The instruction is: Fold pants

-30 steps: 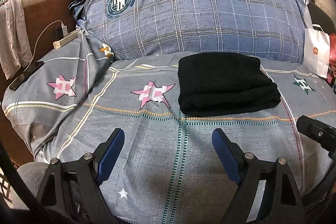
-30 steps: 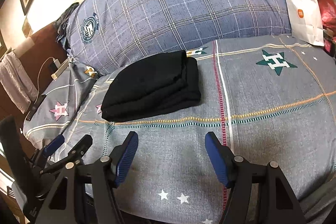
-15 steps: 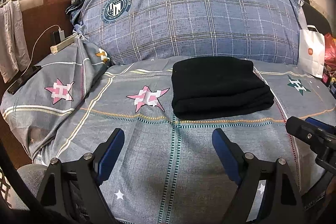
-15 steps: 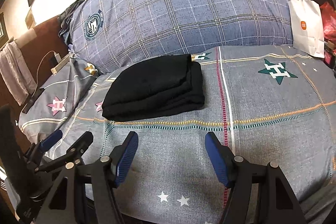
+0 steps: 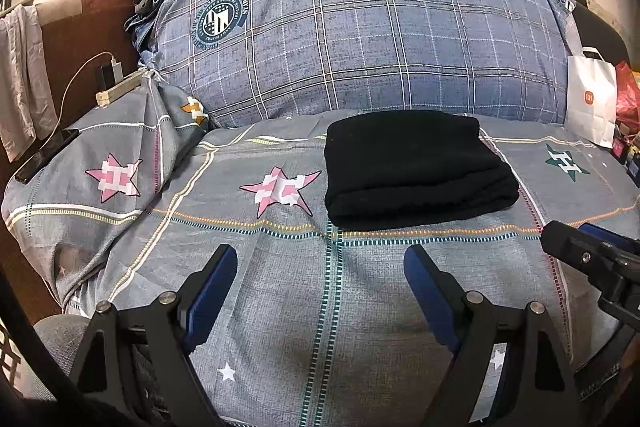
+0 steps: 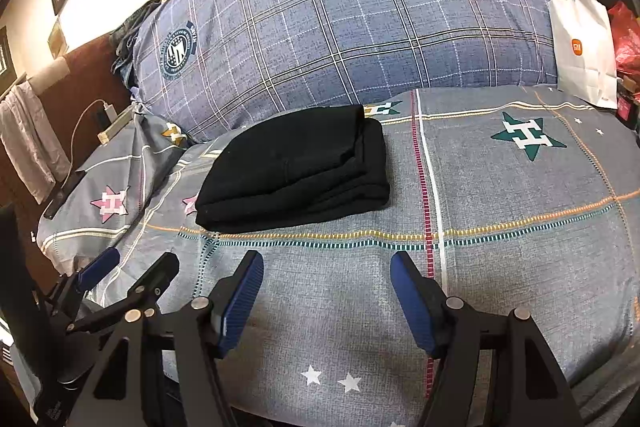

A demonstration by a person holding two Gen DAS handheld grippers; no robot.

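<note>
The black pants (image 5: 416, 167) lie folded into a neat thick rectangle on the grey star-patterned bed sheet (image 5: 280, 267), in front of the big blue plaid pillow. In the right wrist view the pants (image 6: 296, 167) sit at centre left. My left gripper (image 5: 320, 279) is open and empty, hovering over the sheet short of the pants. My right gripper (image 6: 326, 283) is also open and empty, short of the pants and to their right. The right gripper shows at the right edge of the left wrist view (image 5: 592, 259).
A large blue plaid pillow (image 5: 360, 35) fills the back. A white paper bag (image 5: 592, 99) and red bag stand at the back right. A power strip with cable (image 5: 120, 89) and a phone (image 5: 46, 155) lie at the left edge. A brown headboard (image 5: 80, 39) with a hanging cloth is at far left.
Both grippers have drawn back and risen slightly from the folded pants, staying open. The pants have not moved.
</note>
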